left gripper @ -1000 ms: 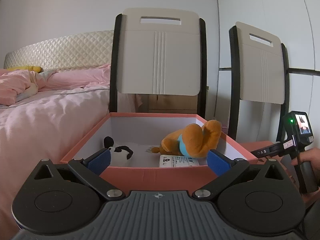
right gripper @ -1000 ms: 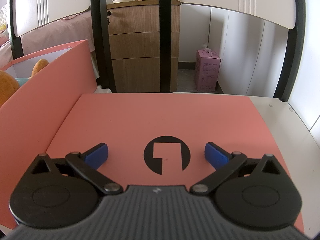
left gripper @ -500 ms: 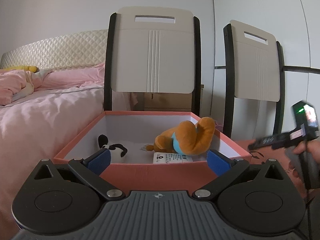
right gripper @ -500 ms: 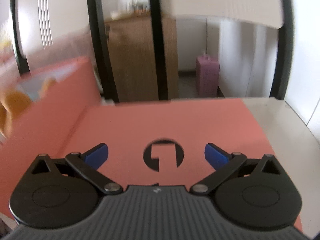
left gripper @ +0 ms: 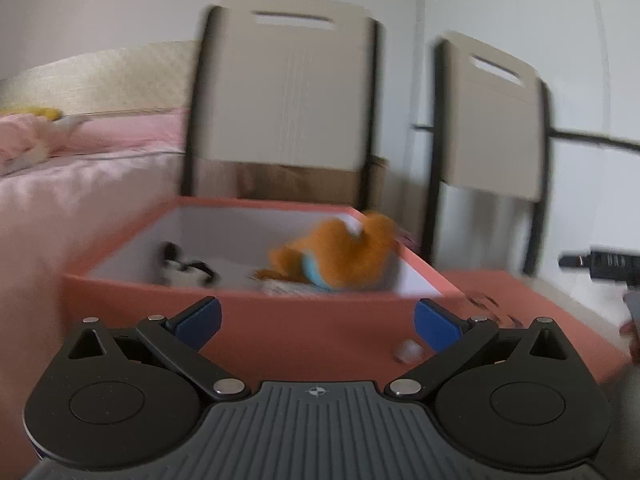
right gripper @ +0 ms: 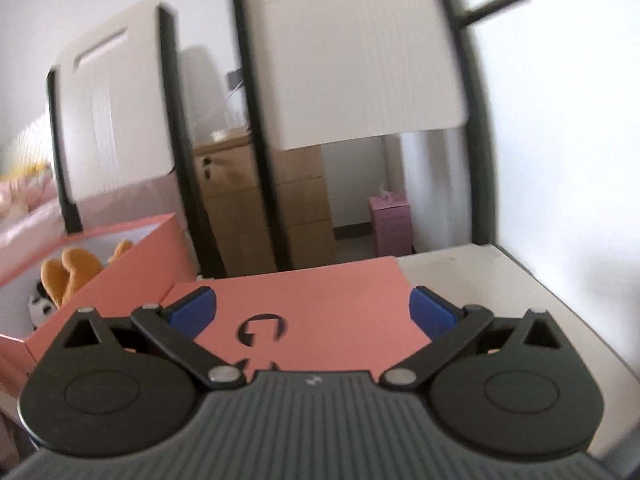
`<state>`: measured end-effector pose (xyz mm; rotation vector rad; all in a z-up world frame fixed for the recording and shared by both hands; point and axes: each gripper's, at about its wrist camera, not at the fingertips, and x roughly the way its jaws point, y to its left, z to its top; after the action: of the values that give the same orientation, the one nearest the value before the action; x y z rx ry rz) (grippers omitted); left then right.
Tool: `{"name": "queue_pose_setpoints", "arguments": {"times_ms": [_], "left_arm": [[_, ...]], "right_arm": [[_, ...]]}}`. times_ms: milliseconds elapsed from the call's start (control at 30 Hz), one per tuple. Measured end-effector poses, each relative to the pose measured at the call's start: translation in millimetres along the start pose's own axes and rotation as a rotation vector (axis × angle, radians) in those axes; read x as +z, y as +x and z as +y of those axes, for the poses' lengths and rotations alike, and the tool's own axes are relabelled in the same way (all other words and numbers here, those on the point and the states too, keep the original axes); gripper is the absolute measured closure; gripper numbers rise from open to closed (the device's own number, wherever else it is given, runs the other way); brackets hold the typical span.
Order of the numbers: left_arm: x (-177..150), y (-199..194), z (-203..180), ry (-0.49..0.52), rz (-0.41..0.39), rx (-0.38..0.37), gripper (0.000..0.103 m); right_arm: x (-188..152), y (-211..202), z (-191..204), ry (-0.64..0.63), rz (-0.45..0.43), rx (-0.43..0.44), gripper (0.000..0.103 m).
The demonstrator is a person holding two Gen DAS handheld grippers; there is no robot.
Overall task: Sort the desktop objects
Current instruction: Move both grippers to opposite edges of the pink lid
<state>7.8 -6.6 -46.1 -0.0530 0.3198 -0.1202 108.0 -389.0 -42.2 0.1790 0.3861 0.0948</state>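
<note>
Left gripper (left gripper: 316, 322) has its blue-padded fingers (left gripper: 199, 316) spread wide with nothing between them, hanging just in front of the near wall of the open salmon-pink cardboard box (left gripper: 288, 328). Inside the box, the orange plush toy with a light-blue patch (left gripper: 340, 254) lies toward the right side, and a small black-and-white plush (left gripper: 186, 270) sits toward the left; there's a white printed tag by the orange one, but it's too blurry to read. A small white ball-ish thing (left gripper: 408, 350) shows low by the box's right front corner, can't tell what it is.

Right gripper (right gripper: 312, 314) is the same deal: fingers (right gripper: 432, 314) wide apart, empty, hovering over the flat salmon-pink box lid with a black logo (right gripper: 320, 300). The lid lies on the white tabletop (right gripper: 500, 280), right beside the box. Past the tabletop stand two folding chairs with cream backs and black frames (right gripper: 352, 60), plus a wooden drawer cabinet (right gripper: 236, 208) and a pink carton (right gripper: 390, 224) on the floor. A pink-covered bed (left gripper: 80, 200) sits to the left.
</note>
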Motion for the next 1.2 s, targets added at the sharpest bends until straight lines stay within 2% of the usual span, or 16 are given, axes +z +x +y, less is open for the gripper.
{"name": "queue_pose_setpoints", "arguments": {"times_ms": [100,200,333,467,633,833,1067,1200], "left_arm": [[-11.8,1.0,-22.9,0.072,0.015,-0.070,0.000],[-24.7,5.8,-39.5,0.093,0.044,-0.134,0.000],[-41.5,18.7,-50.0,0.056,0.098,-0.190,0.000],[-55.3,28.9,-59.2,0.055,0.119,-0.198,0.000],[-62.2,30.9,-67.2,0.032,0.143,-0.245,0.000],[-62.3,41.0,-69.6,-0.065,0.189,-0.300,0.000],[-64.3,49.9,-75.6,-0.037,0.200,-0.305,0.000],[-65.0,50.5,-81.4,-0.013,0.210,-0.348,0.000]], "right_arm": [[-7.9,-17.6,-23.6,0.001,0.002,-0.036,0.000],[-19.4,-27.7,-42.9,0.007,0.047,-0.036,0.000],[-37.9,-31.9,-60.1,0.055,0.102,0.005,0.000],[-54.8,-33.1,-65.4,0.077,0.149,0.040,0.000],[-67.0,-28.0,-63.0,0.087,0.183,0.066,0.000],[-74.3,-21.5,-54.1,0.073,0.212,0.051,0.000],[-73.4,-17.3,-56.9,0.089,0.214,0.050,0.000],[-74.5,-15.9,-56.1,0.088,0.204,0.042,0.000]]}}
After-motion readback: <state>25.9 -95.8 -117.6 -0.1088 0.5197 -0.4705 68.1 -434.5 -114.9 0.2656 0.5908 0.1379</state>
